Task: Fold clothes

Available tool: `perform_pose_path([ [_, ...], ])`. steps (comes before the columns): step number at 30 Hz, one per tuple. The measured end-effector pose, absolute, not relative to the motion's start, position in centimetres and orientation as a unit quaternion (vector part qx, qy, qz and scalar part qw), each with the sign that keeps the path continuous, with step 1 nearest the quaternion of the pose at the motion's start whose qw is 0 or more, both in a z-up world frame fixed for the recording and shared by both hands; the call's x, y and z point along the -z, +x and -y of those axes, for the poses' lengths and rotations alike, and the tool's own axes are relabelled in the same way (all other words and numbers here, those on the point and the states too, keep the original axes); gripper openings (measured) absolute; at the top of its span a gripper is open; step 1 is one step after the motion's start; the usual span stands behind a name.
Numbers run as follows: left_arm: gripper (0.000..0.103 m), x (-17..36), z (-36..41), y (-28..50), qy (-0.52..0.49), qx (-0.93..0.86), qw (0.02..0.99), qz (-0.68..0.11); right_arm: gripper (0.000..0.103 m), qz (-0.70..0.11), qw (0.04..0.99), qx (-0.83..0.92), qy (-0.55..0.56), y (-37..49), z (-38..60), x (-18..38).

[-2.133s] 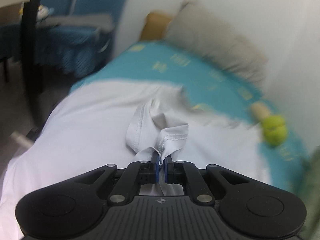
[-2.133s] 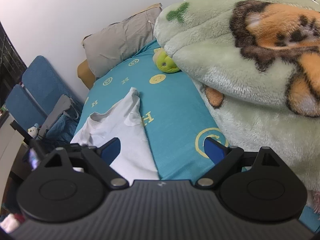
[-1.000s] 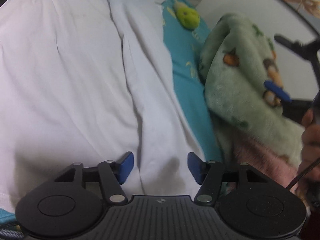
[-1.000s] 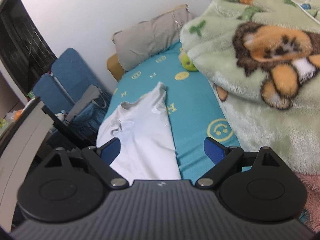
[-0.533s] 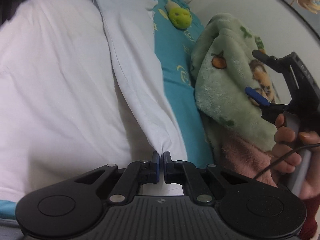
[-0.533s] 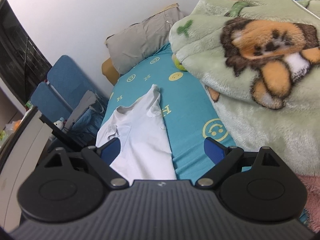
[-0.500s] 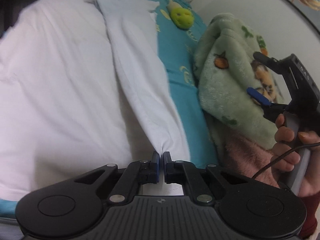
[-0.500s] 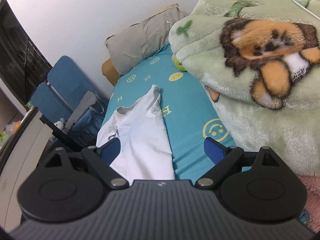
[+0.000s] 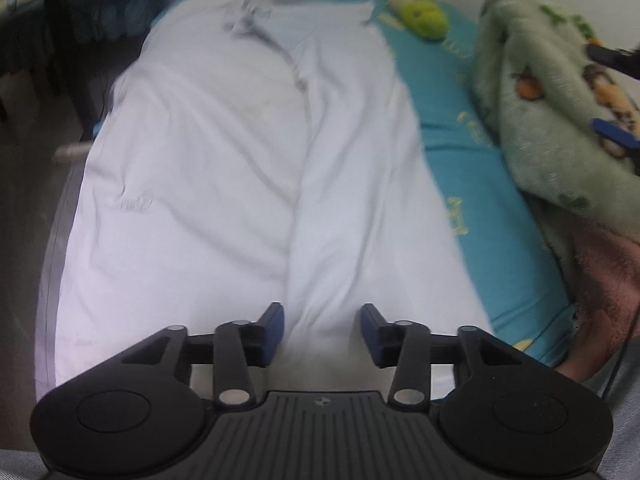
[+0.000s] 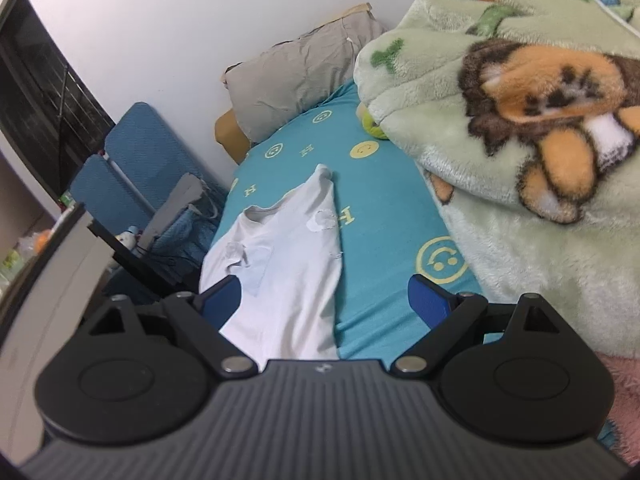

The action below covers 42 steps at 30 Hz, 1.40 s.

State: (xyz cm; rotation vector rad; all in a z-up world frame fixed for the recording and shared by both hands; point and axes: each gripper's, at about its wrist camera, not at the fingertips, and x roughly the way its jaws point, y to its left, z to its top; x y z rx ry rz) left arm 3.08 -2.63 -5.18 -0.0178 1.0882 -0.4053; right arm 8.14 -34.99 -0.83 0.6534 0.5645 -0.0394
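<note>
Teal smiley-print bedsheet (image 10: pixel 384 216) carries the white cotton T-shirt (image 9: pixel 248 168), long axis running away from the left gripper (image 9: pixel 322 322), which hovers spread just above its near hem. Right gripper (image 10: pixel 324 298), also spread, hangs farther.

Both units, left gripper (image 9: pixel 322 322) and right gripper (image 10: pixel 324 300): black ribbed housing with small centre logo, two round black side discs, silver pivot screws on black linkage arms, blue finger pads (image 9: pixel 273 322).

Soft indoor light, left view motion-blurred, perhaps overexposed, fisheye-bent edges
</note>
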Motion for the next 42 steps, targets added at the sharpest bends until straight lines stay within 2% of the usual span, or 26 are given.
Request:
perform_pose_path([
  [2,0.06,4.4,3.8,2.4,-0.02,0.214,0.847,-0.487,0.092,-0.276,0.911,0.014,0.307,9.1,35.1,0.4],
  [3,0.061,4.2,4.5,2.1,-0.027,0.232,0.848,-0.476,0.092,-0.278,0.913,0.011,0.3,9.7,35.1,0.2],
  [10,0.061,7.1,11.8,1.2,-0.022,0.34,0.813,-0.473,0.092,-0.293,0.914,-0.041,0.278,16.4,34.7,0.7],
  [18,0.061,11.2,13.7,0.3,0.051,0.338,0.809,-0.477,0.092,-0.331,0.9,-0.064,0.275,22.6,34.3,4.2],
  [24,0.049,11.8,14.6,-0.6,0.068,0.328,0.819,-0.467,0.092,-0.335,0.895,-0.06,0.287,24.2,34.7,6.0],
  [26,0.026,11.8,13.8,0.0,0.049,0.317,0.819,-0.475,0.092,-0.326,0.901,-0.054,0.28,24.7,34.9,6.4],
  [28,0.013,11.9,12.9,0.6,0.031,0.31,0.818,-0.484,0.092,-0.319,0.903,-0.055,0.283,25.6,35.1,6.9],
  [30,0.005,12.0,12.5,1.0,0.017,0.317,0.811,-0.491,0.092,-0.318,0.897,-0.053,0.301,26.7,35.2,7.8],
  [33,0.002,11.8,12.3,0.8,0.016,0.32,0.812,-0.488,0.092,-0.313,0.889,-0.056,0.33,28.7,34.4,9.4],
  [35,0.001,11.6,12.2,0.8,0.015,0.324,0.812,-0.485,0.091,-0.318,0.894,-0.065,0.308,30.4,33.2,10.1],
  [38,0.001,11.3,11.6,0.7,-0.002,0.339,0.808,-0.482,0.077,-0.336,0.906,-0.057,0.25,33.7,31.9,11.5],
  [42,0.001,10.9,10.9,0.4,-0.028,0.371,0.799,-0.472,0.077,-0.345,0.905,-0.042,0.246,37.8,31.8,14.7],
])
